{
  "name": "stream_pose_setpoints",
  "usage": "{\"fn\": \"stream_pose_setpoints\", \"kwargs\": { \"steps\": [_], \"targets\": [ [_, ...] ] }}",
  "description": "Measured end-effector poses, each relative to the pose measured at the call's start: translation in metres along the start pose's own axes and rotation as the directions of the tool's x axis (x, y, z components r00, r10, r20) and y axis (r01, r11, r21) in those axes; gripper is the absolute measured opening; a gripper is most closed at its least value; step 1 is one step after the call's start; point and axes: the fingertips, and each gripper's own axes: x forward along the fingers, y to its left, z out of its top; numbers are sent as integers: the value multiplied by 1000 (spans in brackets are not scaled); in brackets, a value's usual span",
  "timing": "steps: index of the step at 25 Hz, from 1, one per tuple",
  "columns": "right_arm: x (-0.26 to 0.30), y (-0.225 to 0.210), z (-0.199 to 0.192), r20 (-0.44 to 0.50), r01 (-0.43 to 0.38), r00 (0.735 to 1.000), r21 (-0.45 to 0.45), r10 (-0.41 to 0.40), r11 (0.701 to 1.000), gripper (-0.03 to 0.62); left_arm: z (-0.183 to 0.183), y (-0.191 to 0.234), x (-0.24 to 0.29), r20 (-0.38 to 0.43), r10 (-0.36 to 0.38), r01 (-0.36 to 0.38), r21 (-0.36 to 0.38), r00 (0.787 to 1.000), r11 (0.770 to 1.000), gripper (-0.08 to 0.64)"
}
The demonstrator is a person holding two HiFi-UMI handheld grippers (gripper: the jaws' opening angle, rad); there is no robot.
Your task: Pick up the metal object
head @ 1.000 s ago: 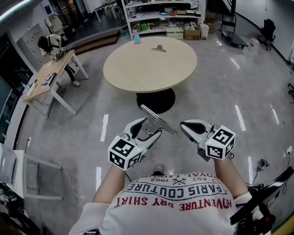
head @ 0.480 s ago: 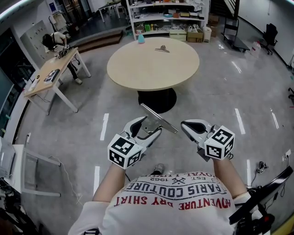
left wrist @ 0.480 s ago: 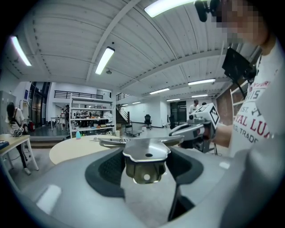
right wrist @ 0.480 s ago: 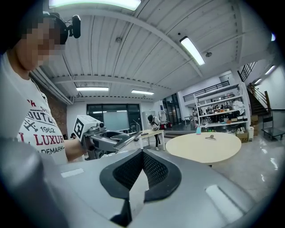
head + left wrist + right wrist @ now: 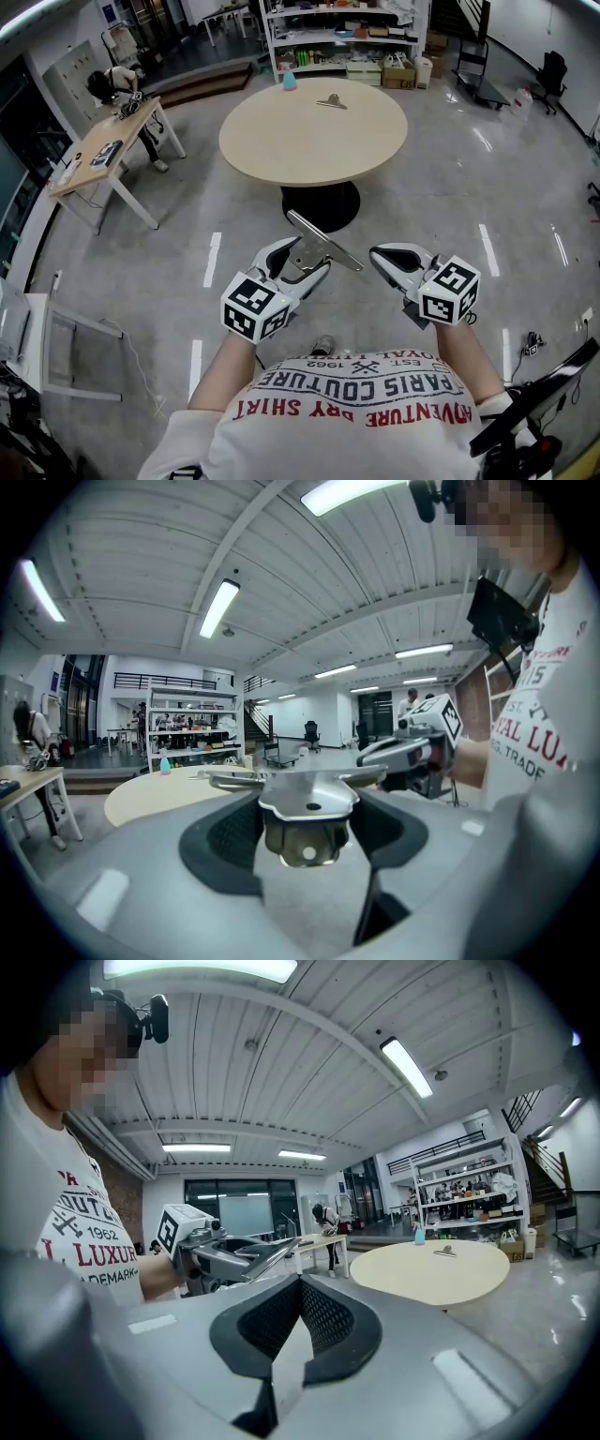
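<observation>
My left gripper (image 5: 302, 266) hangs in mid-air in front of the person's chest, shut on a silvery metal bracket (image 5: 324, 242) with a long flat strip that sticks out to the right. In the left gripper view the bracket (image 5: 307, 803) sits between the dark pads, its flat plate on top and a holed tab below. My right gripper (image 5: 386, 261) floats beside it to the right, apart from the bracket, with its jaws together and nothing in them (image 5: 298, 1312). The left gripper with the bracket (image 5: 246, 1258) also shows in the right gripper view.
A round beige table (image 5: 314, 141) stands ahead on a dark pedestal, with a small metal clip (image 5: 330, 100) and a blue bottle (image 5: 289, 81) near its far edge. A wooden desk (image 5: 98, 155) is at the left, shelves (image 5: 328, 37) at the back. Grey floor lies below.
The head view has shifted slightly, so the table sits a little to the right. Both grippers and the bracket keep their places.
</observation>
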Motion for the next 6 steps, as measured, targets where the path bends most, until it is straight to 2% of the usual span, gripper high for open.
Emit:
{"fn": "stream_pose_setpoints", "kwargs": {
  "steps": [6],
  "targets": [
    [-13,-11,9,-2,-1,1000,-2,1,1000,0,14,-8,10,-2,0,0,1,1000,1000,284]
  ]
}}
